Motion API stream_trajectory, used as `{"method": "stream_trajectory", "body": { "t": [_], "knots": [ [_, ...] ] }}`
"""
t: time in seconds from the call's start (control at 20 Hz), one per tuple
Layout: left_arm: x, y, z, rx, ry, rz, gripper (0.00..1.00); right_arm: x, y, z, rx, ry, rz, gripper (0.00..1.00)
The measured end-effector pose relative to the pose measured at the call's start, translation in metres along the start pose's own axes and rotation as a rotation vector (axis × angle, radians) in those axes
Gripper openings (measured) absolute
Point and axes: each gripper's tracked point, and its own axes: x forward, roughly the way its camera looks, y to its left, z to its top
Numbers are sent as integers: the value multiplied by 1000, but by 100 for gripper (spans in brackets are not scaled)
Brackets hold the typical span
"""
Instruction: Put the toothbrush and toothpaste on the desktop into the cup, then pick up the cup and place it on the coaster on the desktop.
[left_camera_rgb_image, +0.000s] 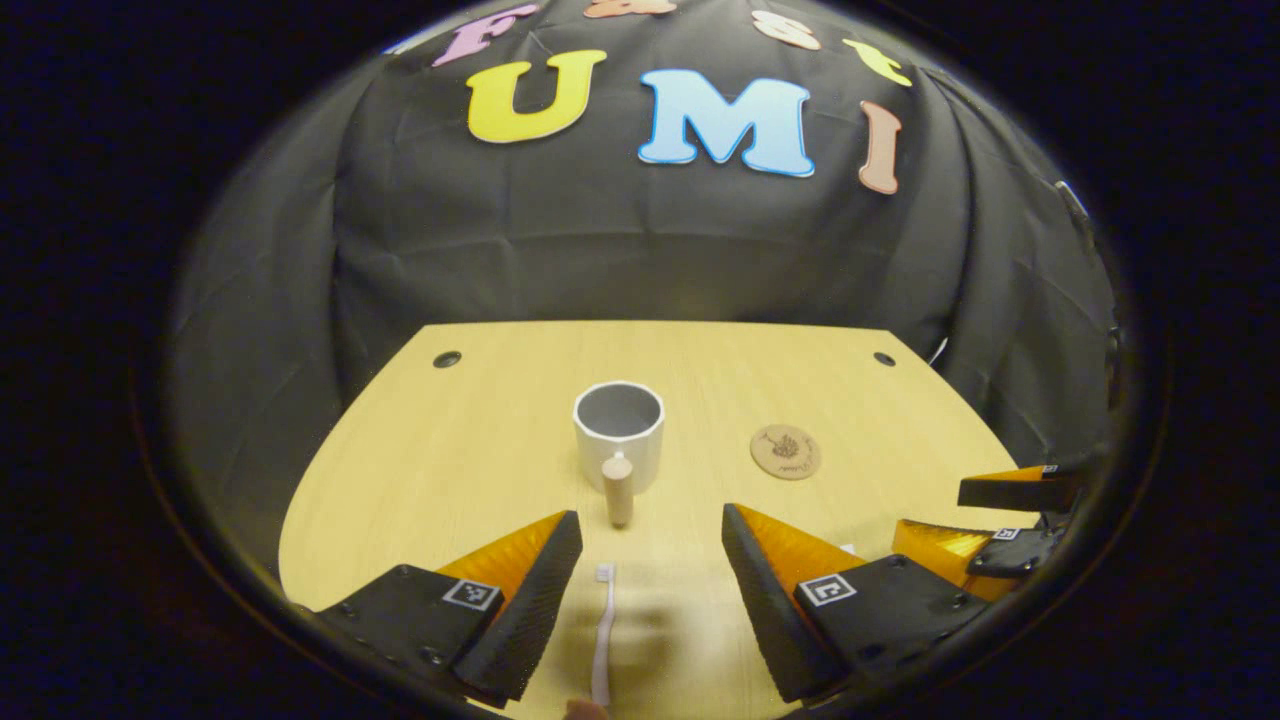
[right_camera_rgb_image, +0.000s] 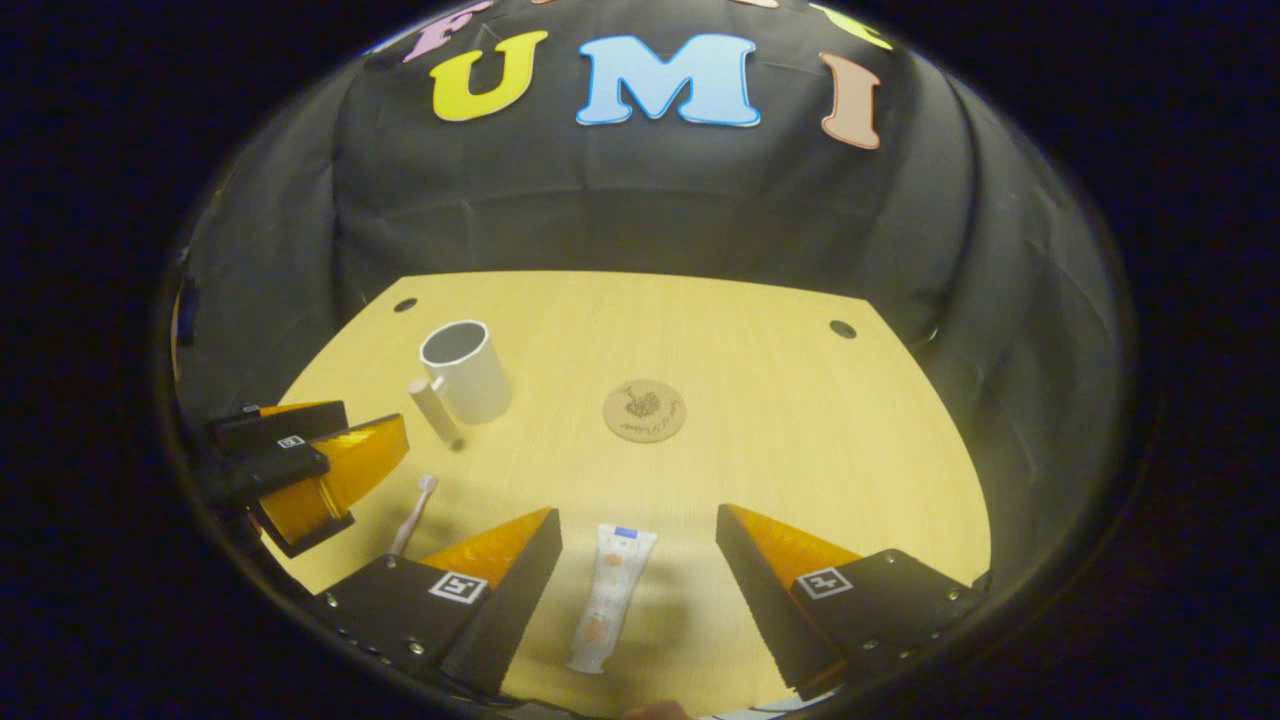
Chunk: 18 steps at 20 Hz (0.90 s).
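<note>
1. The left claw hangs over the near edge of the surface with its jaws apart and nothing between them; the toothbrush lies flat beneath the gap, closer to one finger than the other, bristle end pointing toward the cup.
2. The right claw is likewise spread and empty, and the toothpaste lies flat under it, lengthwise, near the near edge.
3. The cup stands upright and empty toward the middle, and a small wooden peg stands just in front of it.
4. The coaster lies bare, apart from the cup, toward the right side.
5. Risk: the toothbrush is thin and flat, so closing off-centre would likely push it sideways or let it slip out.
6. Risk: the peg sits on the straight path to the cup and could be knocked over by a low carry.
7. Risk: both claws work side by side near the same edge and could collide.
8. The far half of the surface offers open room.
</note>
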Motion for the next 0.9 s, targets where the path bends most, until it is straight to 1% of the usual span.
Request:
{"method": "stream_trajectory", "body": {
  "t": [0.35,0.5,0.7,0.9],
  "knots": [
    [-7,2,-30,-50,147,3,93,16,4,-38,43,144,20,96],
    [-10,4,-43,-43,225,-2,93,26,8,-52,74,214,33,96],
    [-6,6,-60,-32,320,-11,93,34,13,-69,86,297,35,96],
    [-6,10,-79,-48,433,-5,93,38,21,-84,102,389,59,96]
  ]
}}
